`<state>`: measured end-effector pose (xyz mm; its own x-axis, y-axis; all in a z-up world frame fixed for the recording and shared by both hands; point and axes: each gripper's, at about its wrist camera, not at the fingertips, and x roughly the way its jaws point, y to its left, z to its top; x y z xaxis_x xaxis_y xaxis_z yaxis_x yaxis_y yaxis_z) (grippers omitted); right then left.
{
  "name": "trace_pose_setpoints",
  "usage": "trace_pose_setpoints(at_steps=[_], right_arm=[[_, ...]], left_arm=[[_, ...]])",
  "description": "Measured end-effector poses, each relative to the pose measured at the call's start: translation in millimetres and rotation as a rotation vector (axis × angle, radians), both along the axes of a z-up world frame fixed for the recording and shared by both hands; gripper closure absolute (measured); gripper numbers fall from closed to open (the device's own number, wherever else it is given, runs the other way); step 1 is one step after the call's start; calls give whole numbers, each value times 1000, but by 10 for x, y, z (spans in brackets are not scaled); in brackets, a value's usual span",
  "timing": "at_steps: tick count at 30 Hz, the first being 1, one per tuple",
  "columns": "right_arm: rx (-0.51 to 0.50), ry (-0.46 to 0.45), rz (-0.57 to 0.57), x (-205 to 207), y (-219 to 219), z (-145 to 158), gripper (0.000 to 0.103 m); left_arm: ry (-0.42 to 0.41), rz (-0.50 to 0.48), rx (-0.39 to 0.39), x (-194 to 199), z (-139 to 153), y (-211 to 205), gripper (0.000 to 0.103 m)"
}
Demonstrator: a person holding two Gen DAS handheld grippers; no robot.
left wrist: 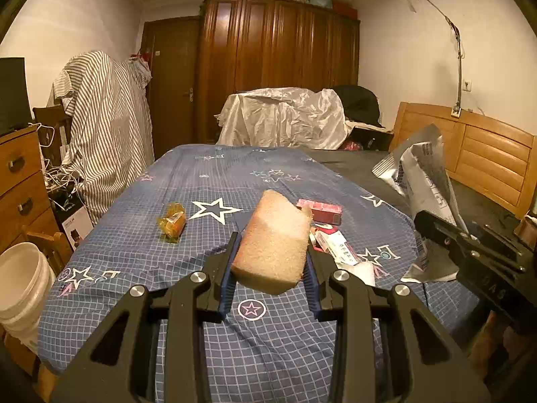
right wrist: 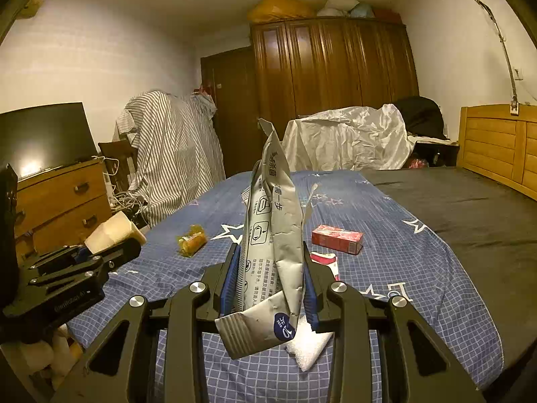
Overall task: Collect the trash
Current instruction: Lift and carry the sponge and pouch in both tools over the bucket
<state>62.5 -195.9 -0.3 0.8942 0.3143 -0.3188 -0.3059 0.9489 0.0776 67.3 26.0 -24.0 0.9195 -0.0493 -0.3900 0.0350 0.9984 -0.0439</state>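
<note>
A: The left hand-held gripper (left wrist: 272, 262) pinches a tan foam sponge block (left wrist: 275, 241); the right hand-held gripper (right wrist: 271, 280) pinches a crinkled silver foil pouch (right wrist: 272, 235), both above the bed.

B: Next, I think, drop them in the white plastic bucket (left wrist: 20, 285).

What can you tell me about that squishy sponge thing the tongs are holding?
The pale pinkish-beige foam sponge block is a thick slab with a rough, porous surface, one rounded far end and a small notch at its far right corner. It looks soft and light. It sits tilted, far end higher, lifted clear above the blue star-patterned bedsheet. The left tongs are shut on it, their blue pads pressing its two long sides; nothing else touches it.
</note>
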Motion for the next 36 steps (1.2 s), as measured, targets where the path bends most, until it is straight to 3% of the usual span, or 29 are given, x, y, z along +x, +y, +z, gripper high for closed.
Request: trace_pose_setpoints(at_steps=[11,18,25,36], right_arm=[[1,-6,22,-33,67,3,68],[6,12,119,93,335,52,68],[-7,37,273,309,1006,168,68],[-12,74,532,518,2477,425,68]], left_arm=[[-22,10,-7,-72,38,133,71],[-21,75,-8,-103,126,429,71],[-28,200,-18,-145,258,1013,70],[-16,433,-35,-287,427,2243,70]])
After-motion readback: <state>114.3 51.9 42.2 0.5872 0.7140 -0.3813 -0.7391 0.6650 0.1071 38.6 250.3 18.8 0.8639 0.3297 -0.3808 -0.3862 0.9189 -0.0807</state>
